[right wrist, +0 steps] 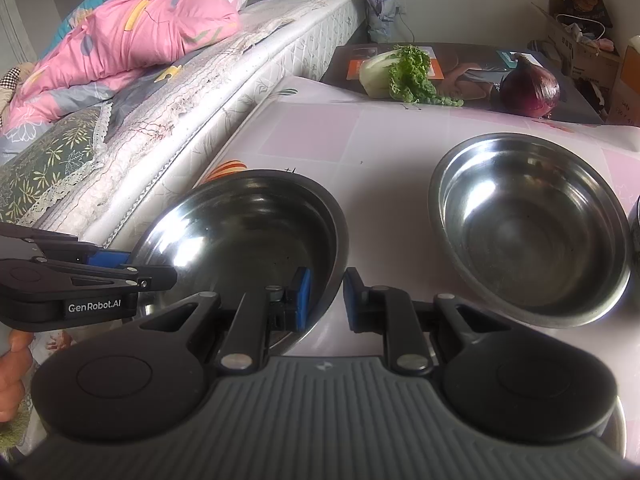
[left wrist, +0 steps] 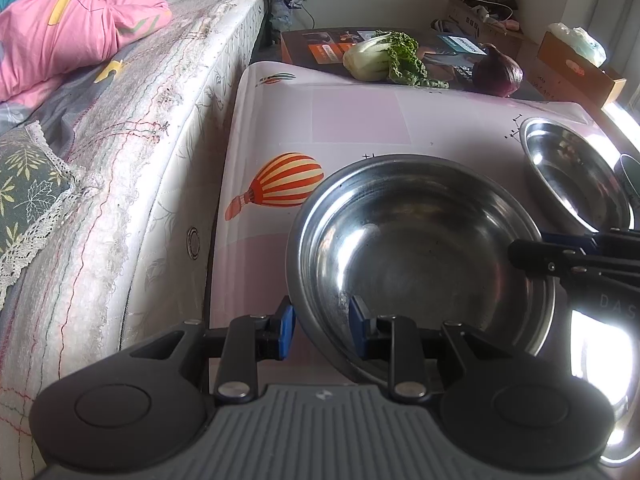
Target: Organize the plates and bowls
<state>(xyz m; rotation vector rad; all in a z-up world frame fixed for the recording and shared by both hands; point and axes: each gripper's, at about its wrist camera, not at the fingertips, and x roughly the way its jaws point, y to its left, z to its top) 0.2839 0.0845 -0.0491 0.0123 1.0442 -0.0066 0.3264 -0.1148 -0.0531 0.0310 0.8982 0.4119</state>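
Steel bowl point(right wrist: 248, 232) rim straddled by both tongs, pads' contact unclear; 2nd bowl point(left wrist: 576, 176) cut off.

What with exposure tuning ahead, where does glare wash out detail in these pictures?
Left wrist view: daylight blows out the right edge, beside the far bowl. Right wrist view: evenly lit, one bright reflection inside the near bowl; fisheye bends the mattress edge.

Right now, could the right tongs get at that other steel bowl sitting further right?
Probably yes, once they let go. The right tongs straddle the near bowl's rim, while the far bowl sits close by on bare tablecloth with nothing between.
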